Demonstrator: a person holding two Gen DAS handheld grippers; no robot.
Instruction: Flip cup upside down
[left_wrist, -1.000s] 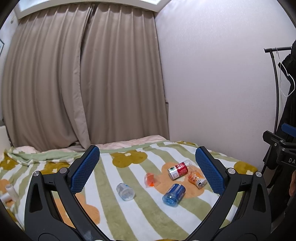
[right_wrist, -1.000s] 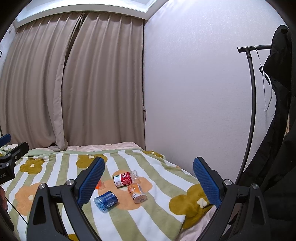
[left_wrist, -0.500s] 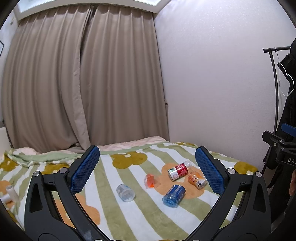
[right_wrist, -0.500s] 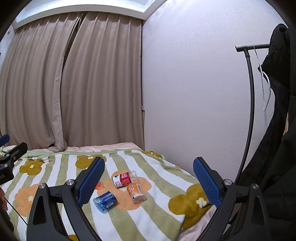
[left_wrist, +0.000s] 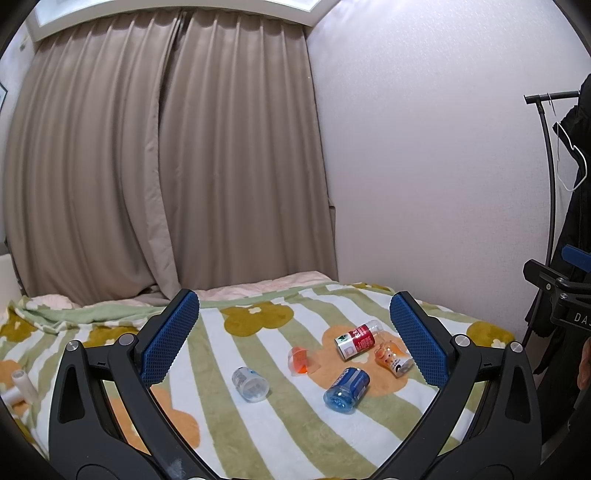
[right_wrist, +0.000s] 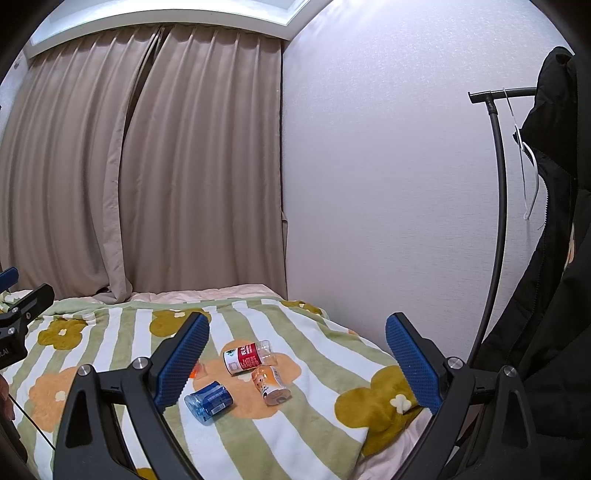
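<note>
Several small cups lie on their sides on the striped flowered blanket (left_wrist: 258, 435): a clear one (left_wrist: 250, 384), a small orange one (left_wrist: 298, 360), a blue one (left_wrist: 346, 389), a red-labelled one (left_wrist: 357, 339) and an orange printed one (left_wrist: 393, 359). My left gripper (left_wrist: 293, 338) is open and empty, held above and short of them. In the right wrist view the blue cup (right_wrist: 209, 401), the red-labelled cup (right_wrist: 246, 356) and the orange printed cup (right_wrist: 270, 384) show. My right gripper (right_wrist: 297, 363) is open and empty, held back from them.
Beige curtains (left_wrist: 166, 166) hang behind the bed and a white wall (left_wrist: 424, 166) runs along its right side. A black clothes rack (right_wrist: 498, 221) with a dark coat (right_wrist: 554, 258) stands at right. A white tube (left_wrist: 22, 384) lies at the blanket's left edge.
Both views have shifted only slightly; the cups sit a little lower and nearer in the frames. Both grippers stay open and nothing on the bed has moved.
</note>
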